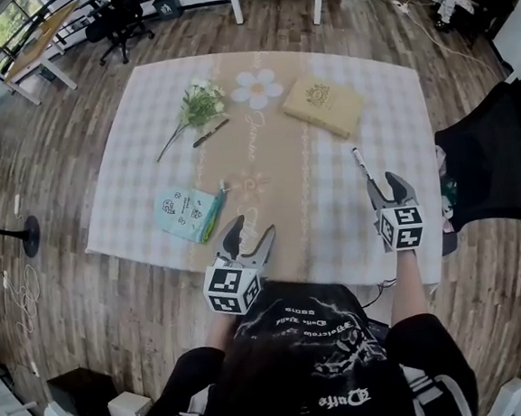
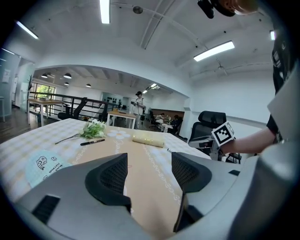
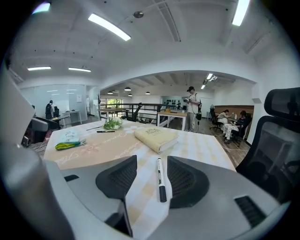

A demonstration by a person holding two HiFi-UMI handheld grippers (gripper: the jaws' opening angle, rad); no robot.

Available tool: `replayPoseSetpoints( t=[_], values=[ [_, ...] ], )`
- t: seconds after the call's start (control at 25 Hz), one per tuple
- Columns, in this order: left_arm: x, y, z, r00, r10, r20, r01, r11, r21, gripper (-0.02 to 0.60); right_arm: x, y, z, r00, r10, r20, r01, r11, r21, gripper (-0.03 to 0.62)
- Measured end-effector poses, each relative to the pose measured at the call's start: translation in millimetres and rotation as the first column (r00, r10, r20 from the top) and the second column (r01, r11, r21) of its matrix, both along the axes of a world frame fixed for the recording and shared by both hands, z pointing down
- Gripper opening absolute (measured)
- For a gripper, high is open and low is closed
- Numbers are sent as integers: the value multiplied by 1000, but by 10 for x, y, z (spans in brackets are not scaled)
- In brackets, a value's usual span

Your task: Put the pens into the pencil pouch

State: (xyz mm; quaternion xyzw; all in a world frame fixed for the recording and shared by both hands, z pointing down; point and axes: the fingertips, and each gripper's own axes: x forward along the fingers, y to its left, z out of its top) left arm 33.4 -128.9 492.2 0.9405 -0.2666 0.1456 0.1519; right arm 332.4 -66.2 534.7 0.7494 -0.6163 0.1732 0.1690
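Jaws of the right gripper [image 3: 151,180] stood moderately apart around the near, dark end of a white-barrelled pen [image 3: 159,176]. It lay flat on the checked tablecloth [image 3: 208,146], closer to the right-hand pad. Neither pad seemed to press on it, so it looked bracketed rather than gripped. In the head view this gripper [image 1: 387,185] sat at the lower right of the cloth, the pen [image 1: 360,163] running up and slightly left from its tips. The left gripper [image 2: 149,176] had its jaws wide with only cloth between them, at the lower centre of the head view [image 1: 252,233]. Just to its left lay the light-blue pencil pouch [image 1: 187,213], a green strip along its right edge; whether its mouth was open could not be told. A black pen [image 1: 210,132] rested in the upper left beside the flower bunch [image 1: 199,104], well apart from the pouch, and a tan book [image 1: 322,105] lay at the upper right. By my judgement nothing was yet done: both visible pens remained outside the pouch, and only the first pick-up was being set up.
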Motion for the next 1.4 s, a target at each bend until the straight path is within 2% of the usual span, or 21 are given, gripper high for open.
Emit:
replayPoseSetpoints(
  t=[0.24,0.4,0.6,0.84,1.0,1.2,1.4],
  values=[
    [-171,-39,-34,995,-100,26,99,995,13,310,157,-165,411,998,-31,48,36,993,-109,200],
    [-322,-44,-8,984,-176,41,176,984,16,310,292,-218,663,996,-16,83,29,986,-162,189],
    [-430,35,76,971,-225,76,226,974,0,310,371,-212,926,995,1,103,21,976,-216,189],
    [-477,27,96,960,-267,86,268,964,3,310,367,-213,1131,996,-1,94,26,963,-267,180],
    [-461,5,95,956,-282,80,282,959,0,310,348,-180,1129,998,-28,60,43,963,-266,166],
    [-456,1,88,952,-296,75,297,955,2,310,250,-215,1116,994,-106,8,105,956,-275,102],
    [-498,10,69,947,-314,66,315,949,-2,310,227,-215,1114,992,-122,16,122,952,-280,75]
  ],
)
